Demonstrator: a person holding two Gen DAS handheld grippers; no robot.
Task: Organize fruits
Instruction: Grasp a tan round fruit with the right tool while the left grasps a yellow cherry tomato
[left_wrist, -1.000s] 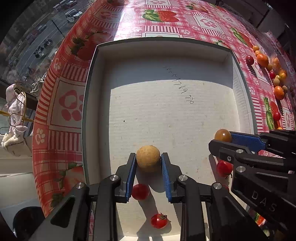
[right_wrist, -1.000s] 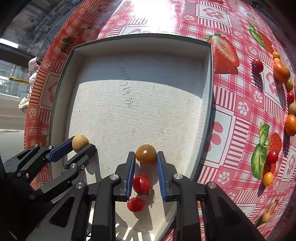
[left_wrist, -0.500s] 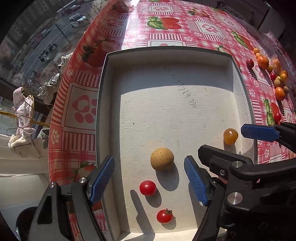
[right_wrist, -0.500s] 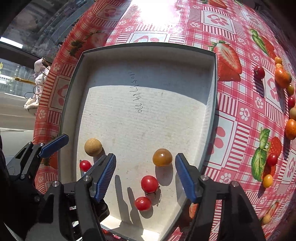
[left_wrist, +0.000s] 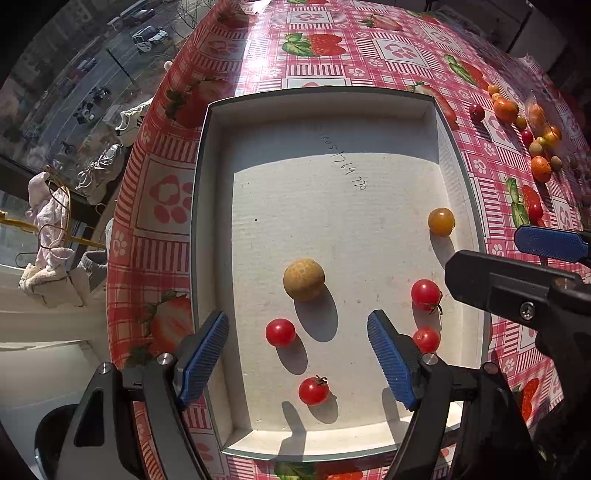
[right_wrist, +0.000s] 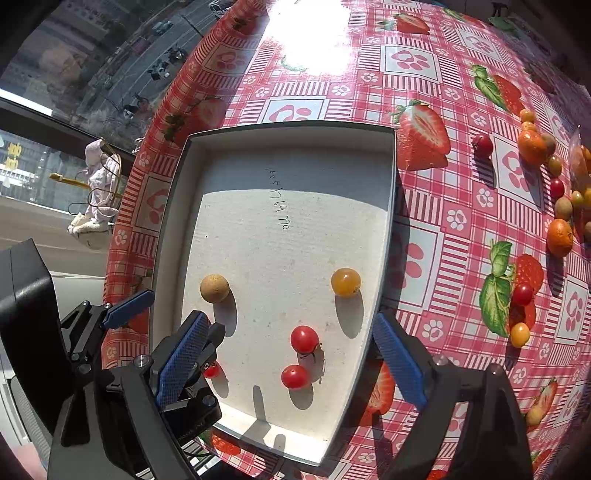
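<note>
A shallow white box (left_wrist: 212, 229) (right_wrist: 173, 240) lies on a strawberry-print tablecloth. On its floor rest a tan round fruit (left_wrist: 304, 279) (right_wrist: 214, 288), an orange tomato (left_wrist: 441, 221) (right_wrist: 345, 282) and several red cherry tomatoes (left_wrist: 280, 332) (right_wrist: 304, 339). My left gripper (left_wrist: 297, 321) hangs open above the box's near end, pointing straight down, holding nothing. My right gripper (right_wrist: 290, 321) hovers over the box's near right part. Its jaws are opening, with nothing pressed between them. Its blue pads (left_wrist: 550, 243) enter the left wrist view from the right.
Loose fruit lies on the cloth to the right: small oranges (left_wrist: 506, 110) (right_wrist: 532, 147), red and yellow tomatoes (right_wrist: 522, 293) and brown longans (right_wrist: 563, 208). The table's edge (left_wrist: 122, 221) curves along the left, beside a window.
Both grippers opened and let go: the left released the tan fruit, the right the orange tomato. Both fruits now lie on the box floor. Both grippers rose and pulled back.
</note>
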